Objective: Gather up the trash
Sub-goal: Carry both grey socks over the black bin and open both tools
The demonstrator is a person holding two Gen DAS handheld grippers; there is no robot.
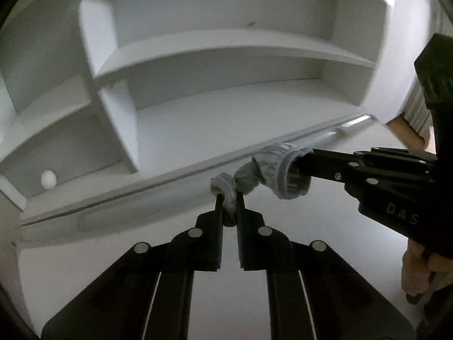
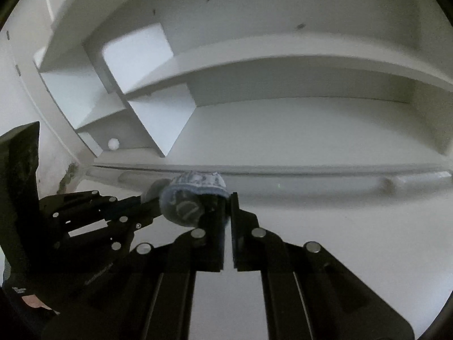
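A grey and white patterned sock (image 1: 271, 170) is stretched between my two grippers above the white desk top (image 1: 325, 221). My left gripper (image 1: 229, 198) is shut on one rolled end of the sock. My right gripper (image 1: 297, 170) comes in from the right with its fingers inside the sock's cuff. In the right wrist view the right gripper (image 2: 228, 198) is shut on the cuff of the sock (image 2: 192, 198), and the left gripper (image 2: 147, 201) reaches in from the left.
A white shelf unit (image 1: 226, 48) with several open compartments stands behind the desk. A small white ball (image 1: 48, 179) lies in the lower left compartment, also seen in the right wrist view (image 2: 113, 143). A hand (image 1: 421, 266) holds the right gripper.
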